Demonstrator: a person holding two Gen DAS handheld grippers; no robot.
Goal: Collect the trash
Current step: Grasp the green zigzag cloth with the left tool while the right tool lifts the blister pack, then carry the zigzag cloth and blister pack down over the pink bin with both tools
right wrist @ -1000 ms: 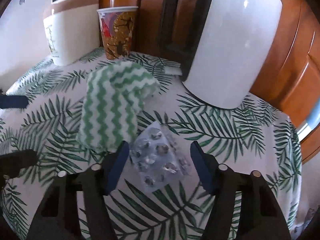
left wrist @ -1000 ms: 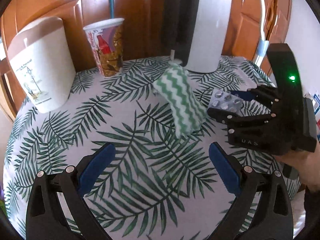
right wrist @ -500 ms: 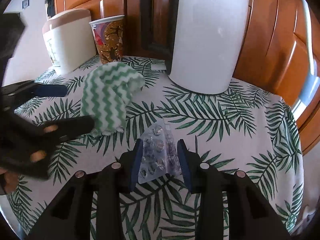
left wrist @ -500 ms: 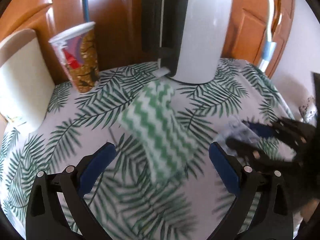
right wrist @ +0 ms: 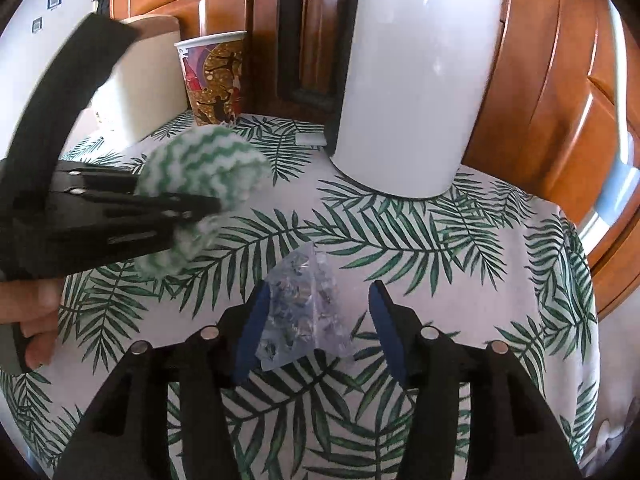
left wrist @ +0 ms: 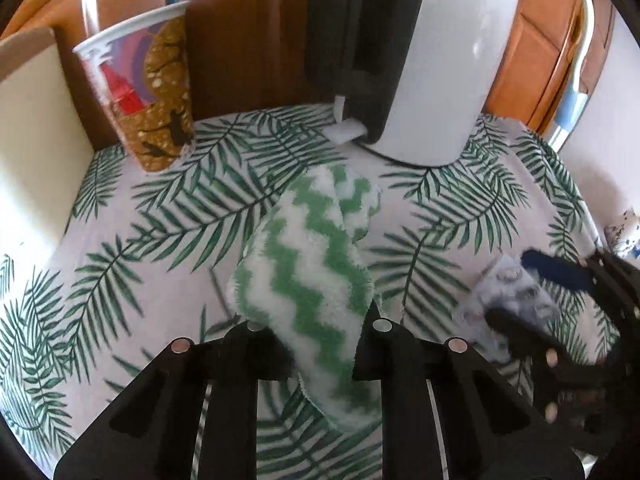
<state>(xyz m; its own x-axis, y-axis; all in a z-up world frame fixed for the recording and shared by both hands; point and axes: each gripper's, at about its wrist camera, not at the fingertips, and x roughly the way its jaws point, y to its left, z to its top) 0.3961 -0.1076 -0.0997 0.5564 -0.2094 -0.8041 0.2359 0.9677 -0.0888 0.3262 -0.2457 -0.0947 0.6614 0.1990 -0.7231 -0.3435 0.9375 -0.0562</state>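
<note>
A green-and-white zigzag cloth [left wrist: 308,276] lies on the palm-leaf tablecloth [left wrist: 140,240], and my left gripper [left wrist: 320,344] is shut on its near end. The right wrist view shows that cloth [right wrist: 200,160] bunched and pinched in the left gripper [right wrist: 200,208], held by a hand. A used silver blister pack [right wrist: 304,312] lies tilted between the jaws of my right gripper [right wrist: 316,320], which are opening. The left blue pad [right wrist: 252,332] touches the pack; the right pad stands apart. In the left wrist view the blister pack [left wrist: 508,296] sits between the right gripper's fingers [left wrist: 556,272].
A printed paper cup [left wrist: 140,88] stands at the back left beside a cream canister [left wrist: 32,140]. A tall white kettle [left wrist: 440,60] with a black handle stands at the back. Wooden cabinet doors rise behind the table. The table edge drops off at the right.
My left gripper moved forward over the cloth and shut on it, bunching it up. My right gripper narrowed around the blister pack, then widened again.
</note>
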